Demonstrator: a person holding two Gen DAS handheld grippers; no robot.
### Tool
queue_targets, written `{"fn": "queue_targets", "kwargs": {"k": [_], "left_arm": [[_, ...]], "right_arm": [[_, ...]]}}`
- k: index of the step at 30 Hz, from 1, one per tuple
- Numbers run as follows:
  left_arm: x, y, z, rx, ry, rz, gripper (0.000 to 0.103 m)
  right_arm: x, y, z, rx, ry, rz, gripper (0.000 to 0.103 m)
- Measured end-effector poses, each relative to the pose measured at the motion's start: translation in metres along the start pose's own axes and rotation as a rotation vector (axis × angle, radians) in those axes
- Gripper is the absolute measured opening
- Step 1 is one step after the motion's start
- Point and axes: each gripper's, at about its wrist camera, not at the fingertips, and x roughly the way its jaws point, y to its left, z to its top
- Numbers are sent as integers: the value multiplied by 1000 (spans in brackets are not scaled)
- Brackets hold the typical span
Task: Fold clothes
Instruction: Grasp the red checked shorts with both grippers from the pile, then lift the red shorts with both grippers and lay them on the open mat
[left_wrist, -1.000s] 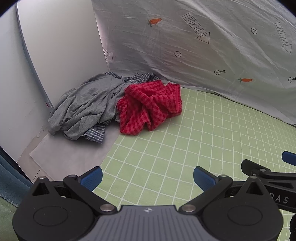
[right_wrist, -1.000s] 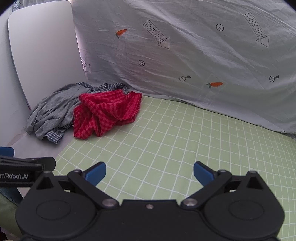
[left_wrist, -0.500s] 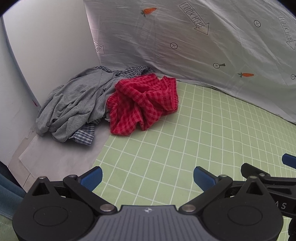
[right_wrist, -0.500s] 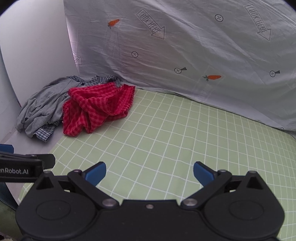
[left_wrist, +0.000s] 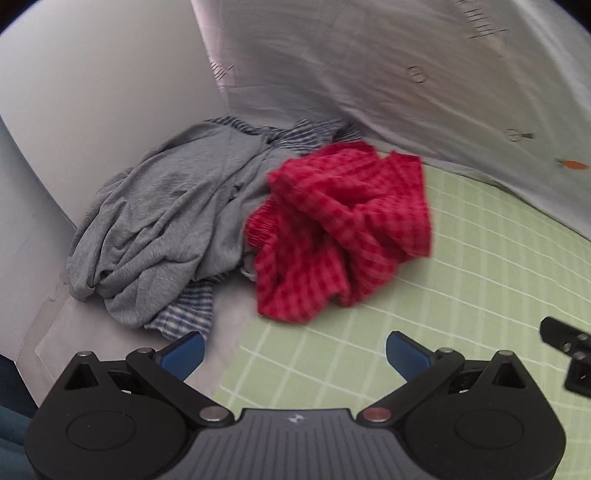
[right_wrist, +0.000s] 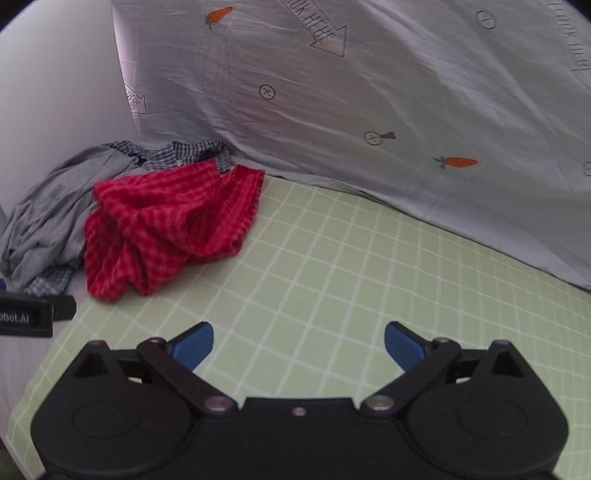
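Both the left claw (left_wrist: 293, 347) and the right claw (right_wrist: 299, 341) are seen spread wide with nothing held, poised above the green gridded mat (right_wrist: 332, 266) on the bench. The red checked garment (left_wrist: 343, 236) is found crumpled at the mat's far left corner, touching a heap made up of a grey garment (left_wrist: 159, 218) and a blue plaid shirt (right_wrist: 188, 153). It is judged light, soft and limp, so it would best be pinched at an exposed hem or corner on the mat side and lifted clear before being spread.
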Motion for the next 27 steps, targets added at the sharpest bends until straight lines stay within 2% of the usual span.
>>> {"fn": "queue_targets", "kwargs": {"k": [5,8,11,12,13,14,16,17,18,20,24,27], "left_arm": [[53,16,24,-22,67,27,99],[76,18,30,-15,95,22,87],[92,17,33,2,100,28,71],[97,16,34,9,100,30,61],[102,15,35,16,100,28,51],[105,13,35,24,105,29,45],[111,9,36,32,116,32,11],[111,7,37,34,118,31,5],[110,4,37,37,111,31,4],[103,0,36,50,87,27,4],[82,-15,24,106,43,1,2],[64,-28,13,135,25,-18,2]], "right_arm": [[53,13,39,-17,4,78,87],[81,28,59,0,8,160,79],[110,39,77,65,32,254,71],[118,40,81,95,43,288,66],[126,40,83,123,55,324,57],[133,40,84,145,73,351,50],[146,40,83,163,101,373,25],[149,41,82,151,104,365,19],[149,41,80,133,92,352,8],[141,33,72,105,55,320,2],[122,-1,56,158,26,257,0],[95,-31,35,191,0,177,0]]}}
